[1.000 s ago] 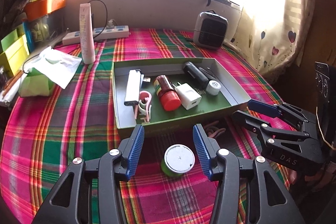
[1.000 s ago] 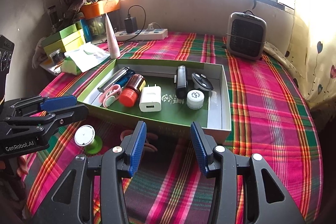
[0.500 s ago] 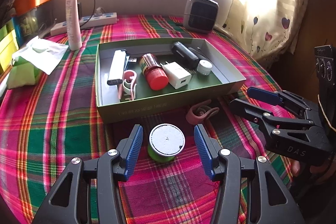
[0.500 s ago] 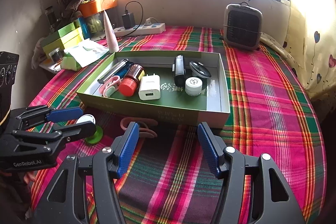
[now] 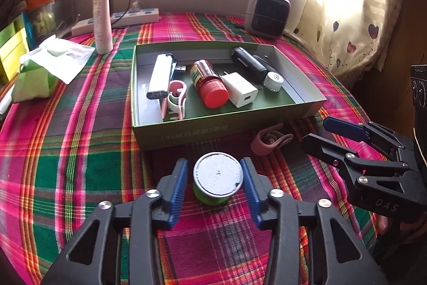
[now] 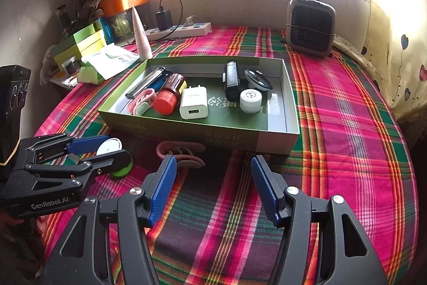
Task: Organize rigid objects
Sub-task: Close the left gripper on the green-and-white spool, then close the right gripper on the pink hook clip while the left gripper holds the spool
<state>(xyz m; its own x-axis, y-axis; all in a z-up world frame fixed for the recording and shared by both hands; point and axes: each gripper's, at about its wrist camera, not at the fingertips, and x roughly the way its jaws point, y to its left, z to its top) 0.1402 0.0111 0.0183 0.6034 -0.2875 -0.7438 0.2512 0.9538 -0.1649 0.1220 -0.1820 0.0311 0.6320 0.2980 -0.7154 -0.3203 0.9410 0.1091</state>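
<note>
A small green jar with a white lid stands on the plaid cloth in front of the green box. My left gripper is open with its blue pads on either side of the jar, small gaps showing; it also shows in the right wrist view around the jar. A pink hair clip lies on the cloth by the box's front wall, also in the right wrist view. My right gripper is open and empty, just behind the clip. The box holds a red-capped bottle, a white charger, and other items.
A white tube stands behind the box to the left, next to a power strip. A tissue pack lies at left. A small heater sits at the back right. Green and yellow boxes stack at the far left.
My left gripper has moved forward so the jar now sits between its pads, and the pads have narrowed around it. My right gripper has held nearly still behind the clip.
</note>
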